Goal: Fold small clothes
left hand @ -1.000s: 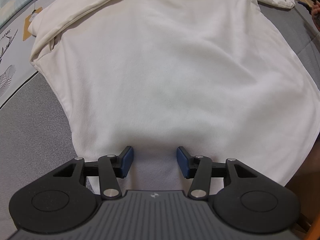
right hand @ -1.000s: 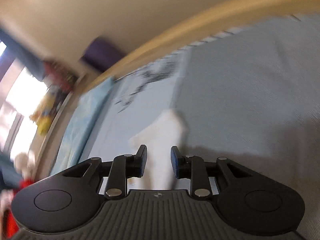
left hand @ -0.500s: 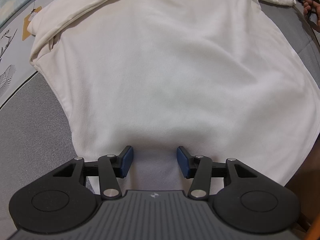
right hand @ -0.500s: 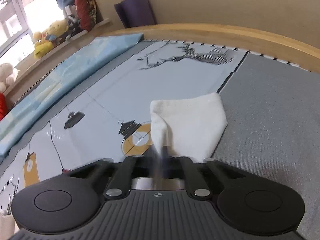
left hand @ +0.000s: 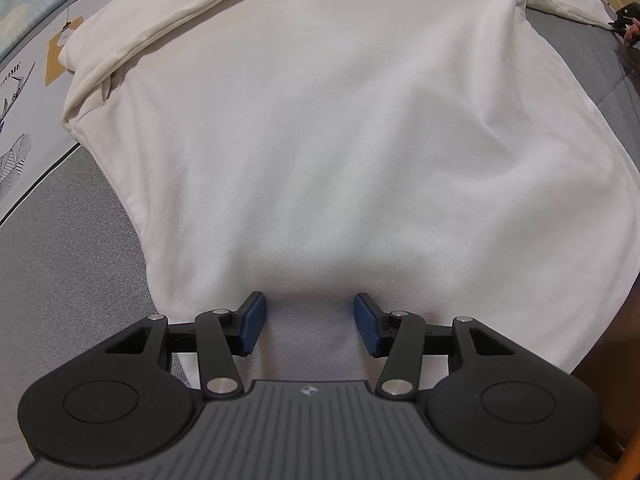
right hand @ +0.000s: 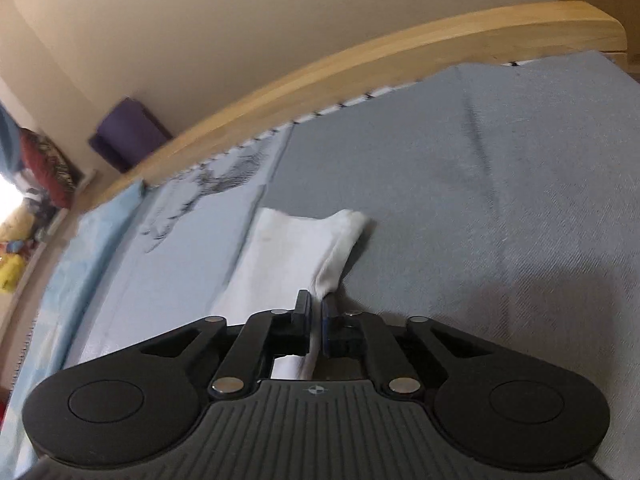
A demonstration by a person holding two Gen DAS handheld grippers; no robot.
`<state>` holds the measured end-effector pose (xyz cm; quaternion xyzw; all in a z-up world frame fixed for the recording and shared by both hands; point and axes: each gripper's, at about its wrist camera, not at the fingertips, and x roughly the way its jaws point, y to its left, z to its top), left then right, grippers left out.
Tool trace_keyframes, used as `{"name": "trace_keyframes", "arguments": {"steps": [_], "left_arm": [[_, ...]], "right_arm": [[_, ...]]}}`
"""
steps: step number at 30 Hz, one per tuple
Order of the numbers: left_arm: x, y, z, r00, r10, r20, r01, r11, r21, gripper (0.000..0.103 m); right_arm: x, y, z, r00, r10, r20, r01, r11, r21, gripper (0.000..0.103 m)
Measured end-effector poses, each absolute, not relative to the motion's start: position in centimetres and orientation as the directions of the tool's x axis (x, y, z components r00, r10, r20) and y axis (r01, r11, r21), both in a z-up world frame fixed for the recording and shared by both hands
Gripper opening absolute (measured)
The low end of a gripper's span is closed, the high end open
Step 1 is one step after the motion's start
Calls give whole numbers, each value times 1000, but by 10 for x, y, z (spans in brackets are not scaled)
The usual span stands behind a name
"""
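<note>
A grey bed cover fills the lower left of the left wrist view, and a white sweatshirt lies flat across it. The left gripper is spread wide over its hem (nothing held). In the right wrist view, the right gripper pinches the sleeve at centre.

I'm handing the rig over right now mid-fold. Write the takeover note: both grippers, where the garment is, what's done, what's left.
Left gripper: open, over the near hem of the white top, gripping nothing.
Right gripper: shut on the right sleeve cuff, over the grey mat.
Top lies flat on the mat; left sleeve bunched along its edge.
Done: cuff picked up.
Left: probably fold both sleeves in, then fold the body.
</note>
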<state>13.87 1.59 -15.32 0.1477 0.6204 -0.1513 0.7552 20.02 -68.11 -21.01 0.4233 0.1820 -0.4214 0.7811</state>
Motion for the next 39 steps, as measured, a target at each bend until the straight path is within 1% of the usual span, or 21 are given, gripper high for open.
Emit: {"name": "trace_keyframes", "arguments": {"steps": [2,3,4,5,6,8,13,14,15,17,18,21,25,26,28,30,32,34,35,36,39], "left_arm": [[138,16,-153,187,-45,-981,413,910,37,55],[138,16,-152,188,-45,-981,414,909,37,55],[138,16,-152,188,-46,-981,415,909,37,55],[138,17,-152,188,-47,-981,415,909,36,55],[138,18,-151,189,-48,-981,413,910,35,55],[138,20,-150,189,-50,-981,409,912,33,55],[137,30,-137,245,-42,-969,372,927,54,55],[137,34,-133,267,-46,-963,352,934,53,55],[137,38,-128,288,-49,-956,333,942,52,56],[136,48,-118,338,-50,-940,289,956,53,59],[135,53,-113,361,-48,-931,269,962,55,60],[129,65,-99,437,-44,-899,212,976,56,70],[121,74,-83,506,-36,-862,174,983,61,78],[118,75,-81,510,-36,-860,172,983,60,79],[113,78,-79,504,-32,-863,182,981,70,79],[106,82,-82,497,-21,-867,194,977,87,79],[102,88,-83,489,-6,-873,192,976,100,79],[100,95,-82,486,9,-874,180,977,111,79],[99,99,-83,487,15,-873,171,979,112,79],[99,104,-82,486,17,-874,160,981,108,79],[98,111,-83,465,13,-885,150,984,93,79]], "right_arm": [[200,-685,-210,568,-507,-648,821,290,493,2],[202,-685,-206,538,-523,-661,842,289,456,5],[203,-682,-198,488,-555,-673,872,276,405,11],[206,-678,-190,413,-604,-681,910,247,333,20],[205,-673,-182,354,-646,-677,935,225,274,24],[202,-662,-164,311,-705,-637,950,218,223,25],[207,-616,-106,534,-659,-529,843,461,277,26],[208,-601,-93,578,-642,-504,812,516,274,28],[208,-587,-80,621,-616,-485,777,568,274,33],[207,-557,-56,710,-520,-475,685,667,293,37],[206,-541,-47,742,-465,-482,639,708,301,38],[200,-484,-24,799,-291,-525,493,818,297,38],[188,-405,-8,784,-83,-615,303,916,262,40],[185,-382,-14,759,-14,-651,240,935,260,42],[181,-351,-38,678,101,-728,156,948,276,43],[175,-326,-86,554,120,-824,143,961,236,42],[173,-314,-131,407,80,-910,169,972,161,42],[167,-312,-151,376,79,-923,162,975,150,39],[164,-308,-153,388,72,-919,133,982,133,29],[162,-306,-152,410,58,-910,103,989,109,1],[159,-311,-145,420,75,-905,69,991,115,0]]}}
